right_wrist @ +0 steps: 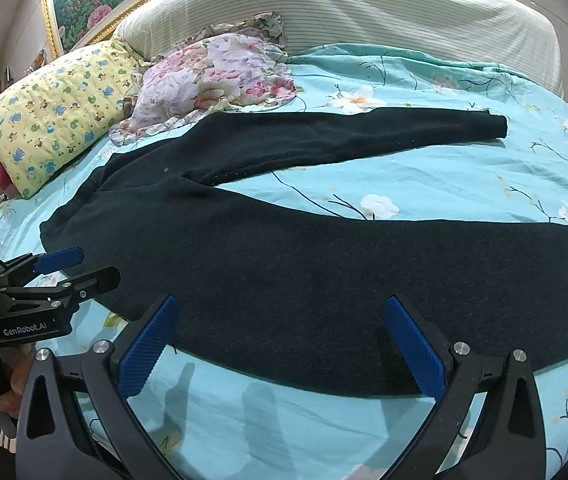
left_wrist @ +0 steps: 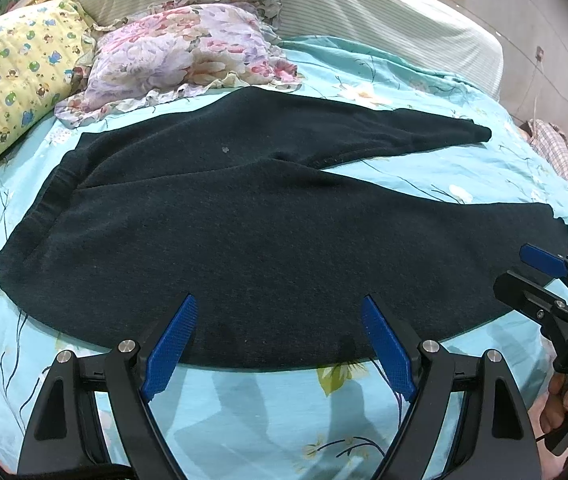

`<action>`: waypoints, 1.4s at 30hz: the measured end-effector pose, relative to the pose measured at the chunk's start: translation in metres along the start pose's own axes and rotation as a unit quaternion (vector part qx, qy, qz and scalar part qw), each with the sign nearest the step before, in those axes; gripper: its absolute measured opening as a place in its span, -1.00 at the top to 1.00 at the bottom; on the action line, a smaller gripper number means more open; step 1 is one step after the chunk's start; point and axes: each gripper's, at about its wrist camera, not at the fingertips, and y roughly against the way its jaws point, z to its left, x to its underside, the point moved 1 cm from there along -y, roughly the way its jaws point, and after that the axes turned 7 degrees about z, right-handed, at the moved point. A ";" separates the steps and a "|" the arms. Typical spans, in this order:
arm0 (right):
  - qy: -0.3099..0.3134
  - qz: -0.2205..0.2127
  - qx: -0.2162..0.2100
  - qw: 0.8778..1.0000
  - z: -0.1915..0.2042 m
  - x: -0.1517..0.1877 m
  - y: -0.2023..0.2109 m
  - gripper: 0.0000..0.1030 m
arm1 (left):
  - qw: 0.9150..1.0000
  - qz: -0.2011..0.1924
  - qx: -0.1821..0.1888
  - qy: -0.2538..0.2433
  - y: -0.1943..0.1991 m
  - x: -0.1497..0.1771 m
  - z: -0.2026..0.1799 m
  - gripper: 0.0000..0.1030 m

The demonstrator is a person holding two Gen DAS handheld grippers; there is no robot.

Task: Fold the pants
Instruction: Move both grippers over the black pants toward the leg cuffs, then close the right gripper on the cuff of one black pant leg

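Both grippers, left [left_wrist: 280, 344] and right [right_wrist: 282, 346], hover wide open and empty over the pants [left_wrist: 244, 224], spread flat on the bed [left_wrist: 244, 412] (legs splayed apart). Folding looks unstarted; next, pinch the near leg's edge and carry it onto the far leg.

Both tools are rocking the same look: the left gripper [left_wrist: 280, 312] and right gripper [right_wrist: 282, 312] are sporting matte black angular arms with triangular cutouts, shiny silver screws at the pivots, and bright blue textured pads [left_wrist: 174, 346]. One body is showing white "GenRobot.AI" lettering, the other "DAS". A thin black cable is trailing off the left one.
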 end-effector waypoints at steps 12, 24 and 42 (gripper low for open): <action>-0.010 0.003 -0.008 1.000 0.001 0.001 -0.001 -0.99 | 1.000 -0.002 0.007 -0.004 0.001 -0.002 0.002 -0.64; -0.041 0.002 -0.030 0.999 -0.016 -0.013 0.003 -0.99 | 0.999 -0.011 0.030 -0.027 0.003 -0.027 -0.003 -0.64; -0.074 -0.007 -0.005 0.997 -0.107 -0.106 0.008 -0.99 | 0.993 0.019 0.052 -0.108 -0.036 -0.127 -0.028 -0.64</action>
